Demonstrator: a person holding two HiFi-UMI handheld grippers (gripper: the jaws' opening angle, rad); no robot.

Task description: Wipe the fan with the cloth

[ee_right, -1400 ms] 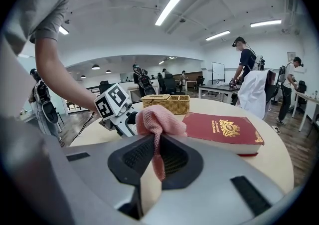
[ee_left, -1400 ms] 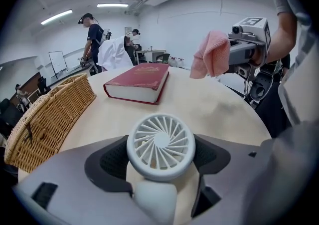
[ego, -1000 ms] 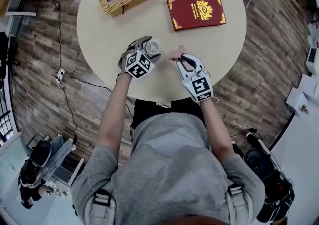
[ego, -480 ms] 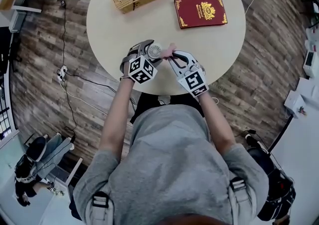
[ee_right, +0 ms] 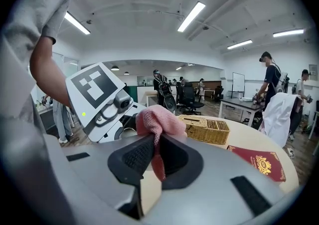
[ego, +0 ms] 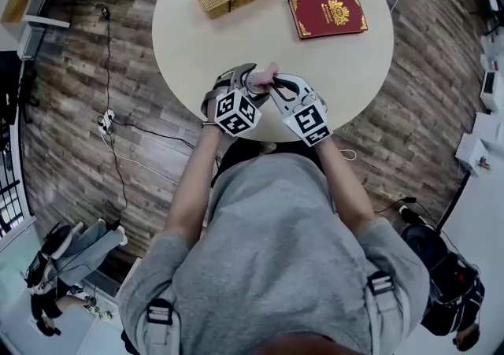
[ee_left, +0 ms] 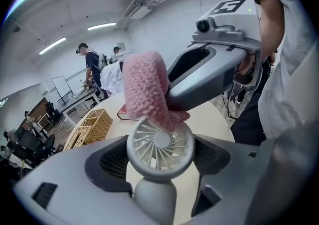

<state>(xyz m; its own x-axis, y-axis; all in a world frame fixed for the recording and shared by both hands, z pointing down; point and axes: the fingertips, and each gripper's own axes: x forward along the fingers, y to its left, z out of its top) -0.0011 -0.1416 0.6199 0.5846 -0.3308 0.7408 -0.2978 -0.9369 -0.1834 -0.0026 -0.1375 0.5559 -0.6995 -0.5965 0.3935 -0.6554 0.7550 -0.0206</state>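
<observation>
Clamping the seemingly light, rigid fan (ee_left: pixel 158 145) by its head, the left gripper (ego: pixel 241 84) steadies it while the right gripper (ego: pixel 275 89) pinches the soft cloth (ee_right: pixel 156 118) onto its delicate-looking grille.

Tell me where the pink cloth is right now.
The pink cloth is at centre in the head view, pinched in the right gripper and pressed against the fan that the left gripper holds over the table.

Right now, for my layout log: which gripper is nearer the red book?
Right. The right gripper is down-left of the red book; the left gripper, holding the fan, is farther left.
</observation>
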